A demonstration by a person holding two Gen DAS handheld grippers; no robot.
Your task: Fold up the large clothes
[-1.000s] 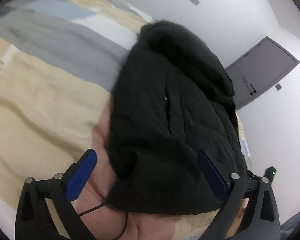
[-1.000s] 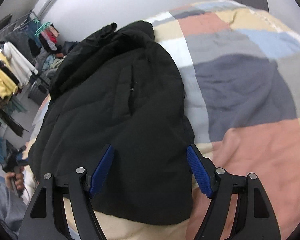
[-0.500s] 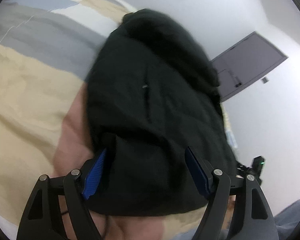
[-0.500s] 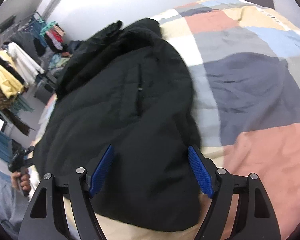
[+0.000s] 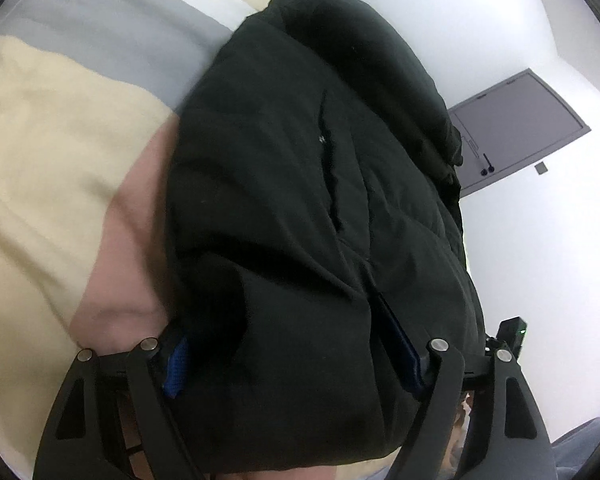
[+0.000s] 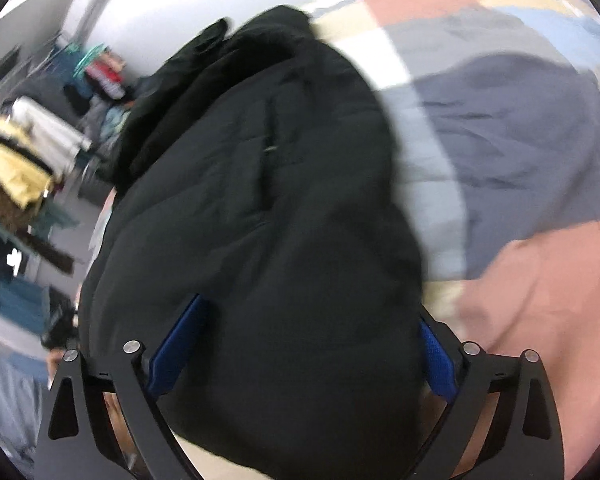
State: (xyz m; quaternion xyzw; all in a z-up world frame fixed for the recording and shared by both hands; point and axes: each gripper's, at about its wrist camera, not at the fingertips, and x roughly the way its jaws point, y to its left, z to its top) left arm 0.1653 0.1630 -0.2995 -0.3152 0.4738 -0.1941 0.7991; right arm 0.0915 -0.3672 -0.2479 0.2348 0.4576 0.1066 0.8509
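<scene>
Scene: a black padded jacket [image 5: 308, 184] lies bulked up on a bed [image 5: 48, 152] covered by a patchwork quilt of cream, pink, grey and pale blue blocks.
Jacket: its near hem faces both cameras, a slanted pocket slit with a small pale zip pull shows on top, and the hood or collar end lies at the far side toward the white wall.
Left gripper [image 5: 296, 356]: its blue-padded fingers [image 5: 176, 364] straddle the near hem; the left pad is half buried under a fold of black fabric and the right pad lies against the cloth, so the pair is pinching a thick bunch of the jacket.
Right gripper [image 6: 304, 348]: its fingers [image 6: 176, 344] stand wide either side of the jacket's near edge and the jaws are opening; the cloth sits between them, the left pad resting on top of the fabric, the right pad at the jacket's side edge by the pink quilt block.
Background, left wrist view: a grey door [image 5: 516, 128] in the white wall.
Background, right wrist view: a rack of hanging clothes [image 6: 28, 152], blurred, with a yellow garment among them.
</scene>
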